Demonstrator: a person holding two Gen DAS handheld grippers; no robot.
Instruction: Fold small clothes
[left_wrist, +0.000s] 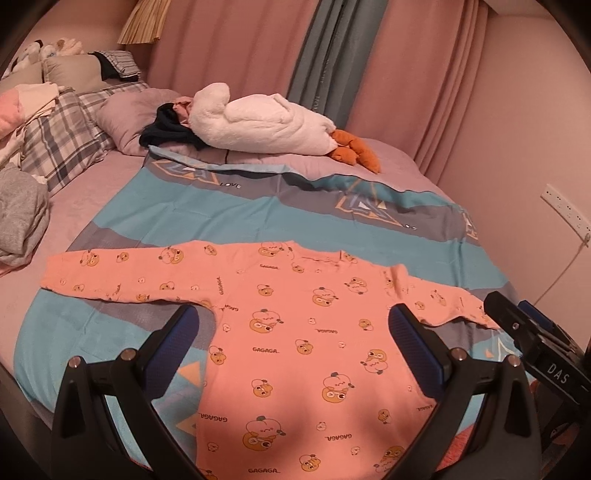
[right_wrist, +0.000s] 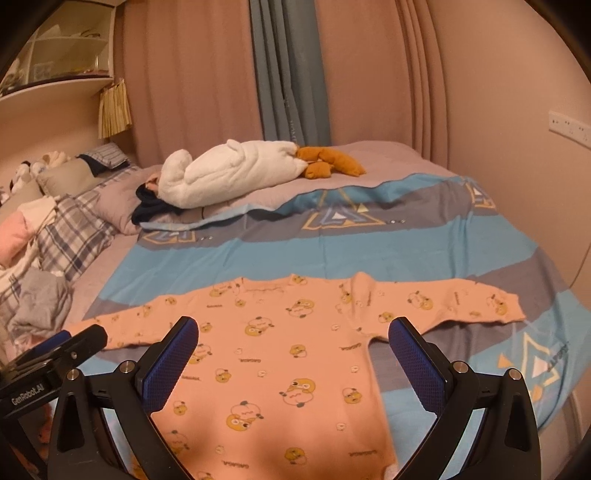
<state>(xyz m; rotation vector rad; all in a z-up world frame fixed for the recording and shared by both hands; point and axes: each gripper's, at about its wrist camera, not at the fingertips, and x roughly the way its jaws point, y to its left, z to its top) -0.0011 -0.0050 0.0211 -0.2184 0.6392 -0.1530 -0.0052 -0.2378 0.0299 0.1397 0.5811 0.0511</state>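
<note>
Left wrist view: small pink long-sleeved cotton top w/ yellow cartoon print (left_wrist: 295, 332) lies flat, sleeves spread, centre to lower frame, on blue-and-grey patterned bedsheet (left_wrist: 258, 214). Left gripper (left_wrist: 295, 332) hovers over it, jaws spread wide, holding nothing. Right gripper's black body pokes in at right edge, near the sleeve cuff there. White plush goose w/ orange feet (left_wrist: 266, 125) in upper centre, well clear.

Right wrist view: same top (right_wrist: 280, 362) fills lower centre; one sleeve reaches to mid right. Right gripper (right_wrist: 293, 350) also spread, empty, above the armpit seam.

Judgement: first fold not begun. Best to pinch each sleeve nr cuff, single layer only, not the sheet; bring sleeves across chest evenly, keep the body flat.
</note>
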